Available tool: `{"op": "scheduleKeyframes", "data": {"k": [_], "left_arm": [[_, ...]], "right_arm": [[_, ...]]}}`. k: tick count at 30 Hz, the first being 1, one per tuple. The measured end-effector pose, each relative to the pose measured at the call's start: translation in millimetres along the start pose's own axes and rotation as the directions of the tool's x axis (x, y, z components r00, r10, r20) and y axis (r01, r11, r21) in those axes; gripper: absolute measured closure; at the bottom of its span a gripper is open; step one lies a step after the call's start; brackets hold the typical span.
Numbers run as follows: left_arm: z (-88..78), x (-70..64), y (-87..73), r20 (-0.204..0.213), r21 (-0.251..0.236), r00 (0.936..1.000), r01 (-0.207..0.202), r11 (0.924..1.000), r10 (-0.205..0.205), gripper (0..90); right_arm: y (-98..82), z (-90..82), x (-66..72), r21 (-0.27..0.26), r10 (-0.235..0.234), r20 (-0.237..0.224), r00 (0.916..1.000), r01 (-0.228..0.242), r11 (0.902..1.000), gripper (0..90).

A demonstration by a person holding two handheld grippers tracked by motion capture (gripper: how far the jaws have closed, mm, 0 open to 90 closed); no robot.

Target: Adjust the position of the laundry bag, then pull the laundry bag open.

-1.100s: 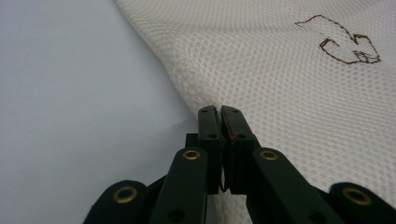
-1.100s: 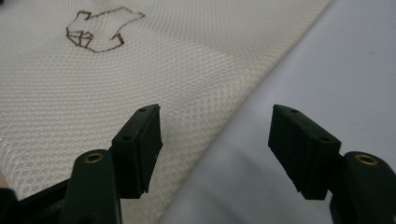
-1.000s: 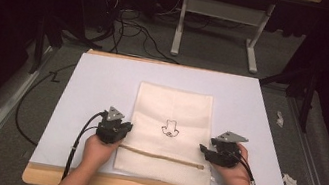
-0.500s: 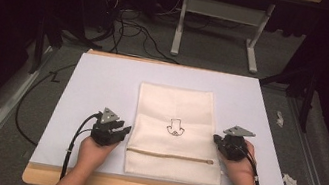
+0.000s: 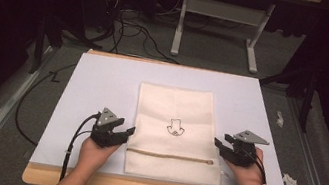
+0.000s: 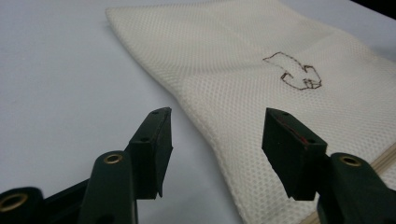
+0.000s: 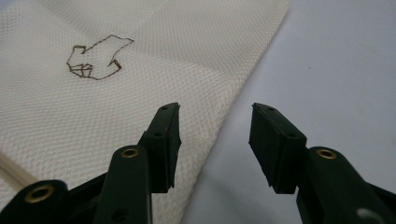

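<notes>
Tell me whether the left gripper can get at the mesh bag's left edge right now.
Probably yes: the left gripper is open, its jaws straddling the mesh bag edge, with nothing between them.

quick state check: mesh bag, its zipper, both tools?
mesh bag: flat on the white sheet, ungripped
zipper: appears closed, runs across the near end
left tool: open, straddling the bag's left edge
right tool: open, straddling the bag's right edge
</notes>
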State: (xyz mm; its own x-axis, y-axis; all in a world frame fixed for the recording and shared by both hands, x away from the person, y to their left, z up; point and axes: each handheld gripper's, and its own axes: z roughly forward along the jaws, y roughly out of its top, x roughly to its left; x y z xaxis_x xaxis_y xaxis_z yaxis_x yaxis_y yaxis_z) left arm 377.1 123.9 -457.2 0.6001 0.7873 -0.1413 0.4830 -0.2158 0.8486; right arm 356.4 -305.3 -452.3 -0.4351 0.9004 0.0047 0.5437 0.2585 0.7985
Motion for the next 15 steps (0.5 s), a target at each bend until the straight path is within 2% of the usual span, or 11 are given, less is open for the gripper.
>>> {"op": "scheduleKeyframes", "data": {"k": [5, 6, 7, 8, 9, 11, 12, 15], "left_arm": [[-0.6, -7.0, 5.1, 0.019, -0.007, 0.9996, -0.021, 0.9997, 0.021, 42.5], [-1.1, -9.0, 6.3, 0.022, -0.010, 0.9993, -0.029, 0.9995, 0.029, 41.9], [-1.2, -10.8, 7.5, 0.025, -0.016, 0.9992, -0.029, 0.9995, 0.029, 41.9], [-1.0, -12.5, 8.9, 0.029, -0.018, 0.9992, -0.029, 0.9994, 0.029, 40.2], [-1.2, -14.0, 10.1, 0.030, -0.019, 0.9990, -0.033, 0.9993, 0.033, 40.2], [-1.6, -17.2, 11.6, 0.038, -0.026, 0.9988, -0.030, 0.9992, 0.031, 39.4], [-1.3, -20.2, 12.2, 0.058, -0.021, 0.9978, -0.031, 0.9993, 0.032, 39.9], [-1.0, -23.7, 12.5, 0.069, -0.009, 0.9967, -0.042, 0.9991, 0.043, 40.6]], "right_arm": [[-4.1, -13.0, -2.3, -0.029, 0.011, 0.007, 0.9999, -0.011, 0.9995, 49.9], [-6.6, -21.4, -4.3, -0.033, 0.021, -0.001, 0.9998, -0.021, 0.9992, 49.2], [-6.6, -21.4, -4.3, -0.033, 0.021, -0.001, 0.9998, -0.021, 0.9992, 49.2], [-10.2, -31.5, -5.8, -0.041, 0.015, 0.000, 0.9999, -0.015, 0.9990, 47.6], [-10.2, -31.5, -5.8, -0.041, 0.015, 0.000, 0.9999, -0.015, 0.9990, 47.6], [-14.3, -42.2, -8.4, -0.047, 0.037, -0.001, 0.9993, -0.037, 0.9982, 42.2], [-20.8, -52.1, -11.2, -0.051, 0.072, -0.017, 0.9973, -0.072, 0.9961, 39.0], [-28.4, -60.4, -13.9, -0.056, 0.075, -0.014, 0.9971, -0.075, 0.9956, 38.1]]}}
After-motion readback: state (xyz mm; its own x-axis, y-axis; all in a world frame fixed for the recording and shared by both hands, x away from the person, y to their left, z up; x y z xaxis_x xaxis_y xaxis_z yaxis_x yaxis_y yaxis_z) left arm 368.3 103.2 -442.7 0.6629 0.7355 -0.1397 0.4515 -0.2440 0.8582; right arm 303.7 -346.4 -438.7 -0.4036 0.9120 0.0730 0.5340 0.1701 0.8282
